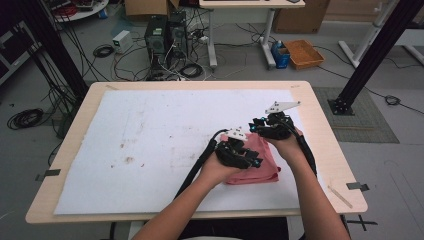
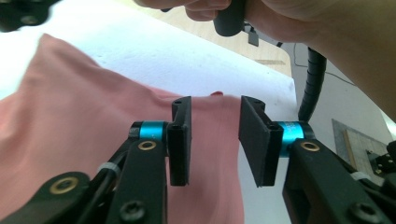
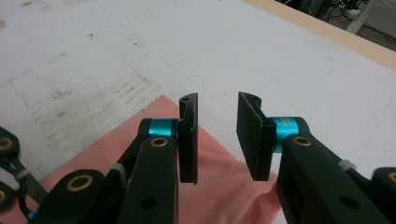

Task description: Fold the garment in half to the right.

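From above, both my grippers hover over the pink cloth (image 1: 255, 162) folded on the counter's white mat (image 1: 150, 145), set for another fold. Left gripper (image 2: 215, 140) view: jaws apart over soft, smooth pink fabric. Right gripper (image 3: 217, 137) view: jaws apart, empty, above the cloth's corner.

Grey floor (image 1: 210, 55), tangled cables (image 1: 102, 50), orange tray (image 1: 303, 53)
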A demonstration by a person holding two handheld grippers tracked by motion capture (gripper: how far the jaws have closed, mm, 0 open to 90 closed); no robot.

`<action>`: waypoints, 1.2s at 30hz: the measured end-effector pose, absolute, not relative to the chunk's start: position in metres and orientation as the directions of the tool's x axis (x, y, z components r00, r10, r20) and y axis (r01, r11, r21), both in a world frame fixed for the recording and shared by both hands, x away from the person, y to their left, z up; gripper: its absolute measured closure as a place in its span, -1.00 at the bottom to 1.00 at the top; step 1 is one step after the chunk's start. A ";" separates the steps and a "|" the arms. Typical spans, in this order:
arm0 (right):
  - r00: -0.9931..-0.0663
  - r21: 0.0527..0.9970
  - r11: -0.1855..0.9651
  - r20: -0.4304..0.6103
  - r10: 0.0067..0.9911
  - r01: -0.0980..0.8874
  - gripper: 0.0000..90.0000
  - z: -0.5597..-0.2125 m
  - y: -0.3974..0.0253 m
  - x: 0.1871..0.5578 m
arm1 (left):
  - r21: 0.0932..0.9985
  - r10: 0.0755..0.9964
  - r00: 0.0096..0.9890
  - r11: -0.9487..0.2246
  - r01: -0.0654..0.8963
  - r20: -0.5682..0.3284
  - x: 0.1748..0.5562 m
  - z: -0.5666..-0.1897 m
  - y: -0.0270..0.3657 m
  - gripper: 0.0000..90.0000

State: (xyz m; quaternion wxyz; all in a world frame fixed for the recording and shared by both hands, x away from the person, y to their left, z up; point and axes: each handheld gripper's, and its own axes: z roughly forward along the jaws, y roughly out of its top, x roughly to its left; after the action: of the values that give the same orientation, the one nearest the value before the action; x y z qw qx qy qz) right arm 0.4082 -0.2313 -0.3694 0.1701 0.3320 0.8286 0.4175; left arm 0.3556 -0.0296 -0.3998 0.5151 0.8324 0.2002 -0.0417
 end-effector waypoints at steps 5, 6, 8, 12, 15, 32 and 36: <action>-0.732 0.798 0.450 -0.016 0.681 0.401 0.43 -0.368 -0.221 0.409 | 0.851 0.354 0.908 -0.382 0.360 -0.225 0.349 -0.398 0.004 0.17; -0.734 0.794 0.456 -0.019 0.679 0.401 0.41 -0.368 -0.219 0.409 | 0.851 0.375 0.902 -0.380 0.362 -0.216 0.347 -0.398 0.014 0.13; -0.740 0.789 0.466 -0.021 0.673 0.401 0.37 -0.369 -0.214 0.411 | 0.853 0.408 0.890 -0.371 0.367 -0.205 0.345 -0.400 0.034 0.11; -0.752 0.768 0.498 -0.033 0.658 0.402 0.27 -0.377 -0.201 0.416 | 0.846 0.493 0.852 -0.367 0.386 -0.175 0.340 -0.407 0.071 -0.03; -0.758 0.732 0.534 -0.037 0.652 0.423 0.13 -0.389 -0.190 0.423 | 0.838 0.547 0.820 -0.358 0.413 -0.170 0.339 -0.415 0.096 -0.10; -0.798 0.653 0.592 0.031 0.602 0.473 0.94 -0.414 -0.163 0.440 | 0.818 0.623 0.766 -0.350 0.457 -0.162 0.340 -0.423 0.128 -0.11; -0.796 0.669 0.579 0.032 0.604 0.466 0.94 -0.413 -0.157 0.439 | 0.820 0.623 0.765 -0.345 0.456 -0.163 0.339 -0.423 0.129 -0.11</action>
State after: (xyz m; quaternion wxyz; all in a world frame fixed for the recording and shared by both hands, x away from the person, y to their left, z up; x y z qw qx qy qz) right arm 0.4390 -0.1574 -0.4128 0.1003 0.3031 0.8829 0.3443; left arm 0.3395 0.1290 -0.4226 0.4666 0.8152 0.3311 0.0896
